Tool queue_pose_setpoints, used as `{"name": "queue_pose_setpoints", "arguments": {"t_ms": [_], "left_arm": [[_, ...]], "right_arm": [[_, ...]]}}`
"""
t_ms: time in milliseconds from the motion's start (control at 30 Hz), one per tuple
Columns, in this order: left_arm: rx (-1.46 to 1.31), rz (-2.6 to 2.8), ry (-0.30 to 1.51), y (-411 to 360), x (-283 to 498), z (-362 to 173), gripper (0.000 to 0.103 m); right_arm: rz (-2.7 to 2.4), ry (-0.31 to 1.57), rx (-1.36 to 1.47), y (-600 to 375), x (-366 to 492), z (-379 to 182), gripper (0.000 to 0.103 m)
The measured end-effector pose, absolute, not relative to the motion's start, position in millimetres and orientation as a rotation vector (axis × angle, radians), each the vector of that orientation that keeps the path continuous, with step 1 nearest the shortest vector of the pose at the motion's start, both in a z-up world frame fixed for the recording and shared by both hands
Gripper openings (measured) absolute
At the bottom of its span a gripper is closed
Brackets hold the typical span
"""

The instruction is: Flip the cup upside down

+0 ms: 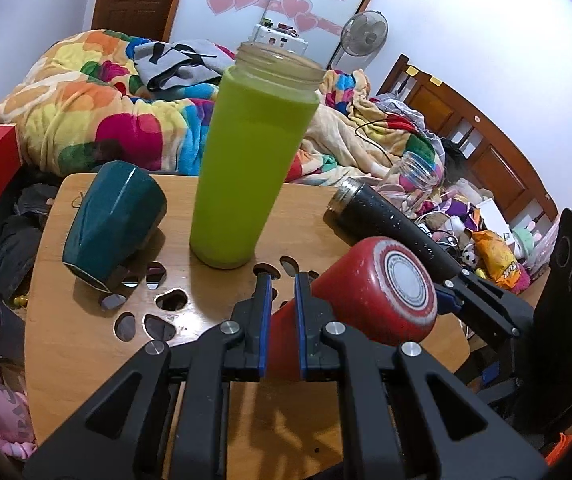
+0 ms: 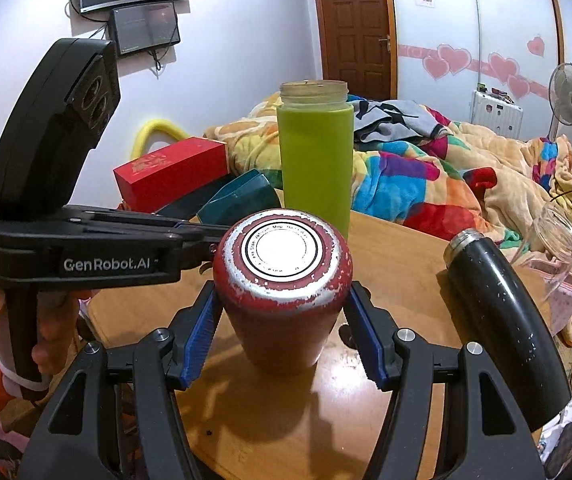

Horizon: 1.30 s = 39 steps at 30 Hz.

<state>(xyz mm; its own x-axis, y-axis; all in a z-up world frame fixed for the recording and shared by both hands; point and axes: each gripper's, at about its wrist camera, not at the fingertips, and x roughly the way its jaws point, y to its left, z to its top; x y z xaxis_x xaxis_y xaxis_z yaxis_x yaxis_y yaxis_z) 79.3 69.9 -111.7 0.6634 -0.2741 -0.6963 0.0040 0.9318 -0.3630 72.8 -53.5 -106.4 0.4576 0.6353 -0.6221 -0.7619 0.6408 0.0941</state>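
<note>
The red cup [image 2: 281, 292], paint worn at its base rim, stands upside down on the wooden table [image 2: 398, 264], its white-labelled base up. My right gripper [image 2: 281, 332] straddles it with the blue pads [image 2: 201, 332] a little apart from its sides, open. In the left wrist view the red cup [image 1: 366, 292] looks tilted, base toward the camera, and my left gripper [image 1: 281, 320] is shut on its lower body. The left gripper [image 2: 189, 232] also shows in the right wrist view, reaching the cup from the left.
A tall green bottle [image 1: 245, 160] stands upright behind the cup. A teal mug [image 1: 109, 224] lies on its side to the left. A black flask [image 1: 390, 224] lies to the right. A clear jar [image 1: 414, 180], a red box [image 2: 169, 172] and a bed with blankets lie beyond the table.
</note>
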Motion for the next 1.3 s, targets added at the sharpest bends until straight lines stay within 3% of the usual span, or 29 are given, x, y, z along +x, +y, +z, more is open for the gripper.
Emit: {"name": "queue_pose_setpoints", "arguments": {"t_ms": [633, 933, 1200, 1300], "left_arm": [[-0.342, -0.127, 0.861, 80, 78, -117, 0.013], [-0.297, -0.062, 0.828, 83, 67, -105, 0.034], [-0.203, 0.003, 0.737, 76, 33, -67, 0.051], [-0.202, -0.004, 0.689, 71, 18, -48, 0.058]], "right_arm": [[0.864, 0.712, -0.189, -41, 72, -107, 0.061], [0.855, 0.720, -0.191, -44, 70, -104, 0.062], [0.803, 0.681, -0.153, -73, 55, -77, 0.070], [0.770, 0.639, -0.121, -88, 47, -55, 0.079]]}}
